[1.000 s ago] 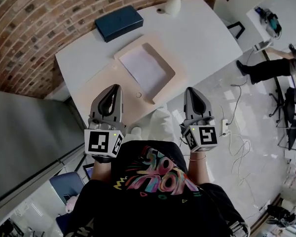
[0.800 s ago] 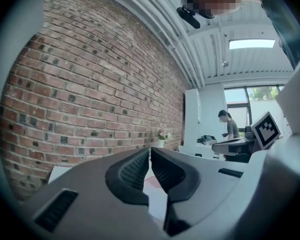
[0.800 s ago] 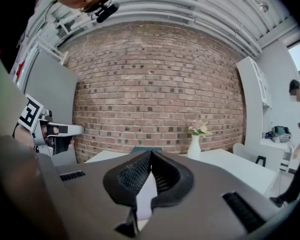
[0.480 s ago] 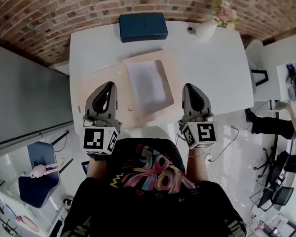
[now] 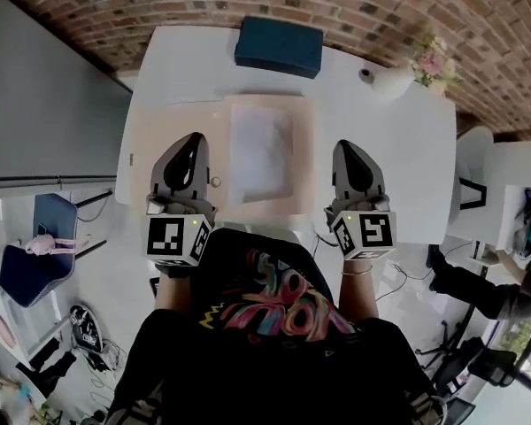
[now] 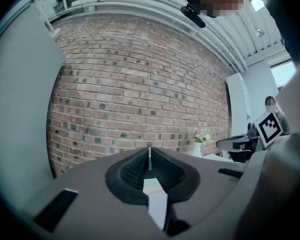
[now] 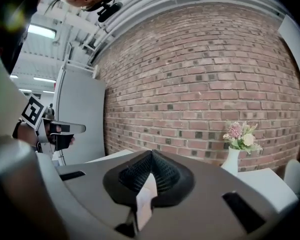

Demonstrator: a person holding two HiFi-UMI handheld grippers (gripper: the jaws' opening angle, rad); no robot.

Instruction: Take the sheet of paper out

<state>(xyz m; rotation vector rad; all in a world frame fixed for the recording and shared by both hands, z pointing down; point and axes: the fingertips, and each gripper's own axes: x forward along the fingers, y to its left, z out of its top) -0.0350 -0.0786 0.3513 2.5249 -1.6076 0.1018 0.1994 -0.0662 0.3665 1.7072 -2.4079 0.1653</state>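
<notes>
Head view: left gripper (image 5: 189,142) and right gripper (image 5: 350,149) both have jaws together, nothing in them, touching nothing. They sit at the near side of the white table (image 5: 398,166), the left one in line with the open left flap of the tan folder (image 5: 303,131), the right one just off the folder's right edge. Sheet of paper (image 5: 261,153) lies flat on the folder: white, rectangular, clear of both grippers. Dark blue box (image 5: 279,47) is beyond the folder at the table's far edge. White vase (image 5: 391,81) with pink flowers is beyond the folder and to its right. Rough red brick wall (image 5: 407,7) runs behind the table, smooth grey panel (image 5: 44,104) left of the folder. Left gripper view: ribbed black pads (image 6: 135,170) meet tip to tip, empty; brick ahead, vase at right. Right gripper view: pads also closed at the tip, nothing clamped; vase right, grey panel left.
</notes>
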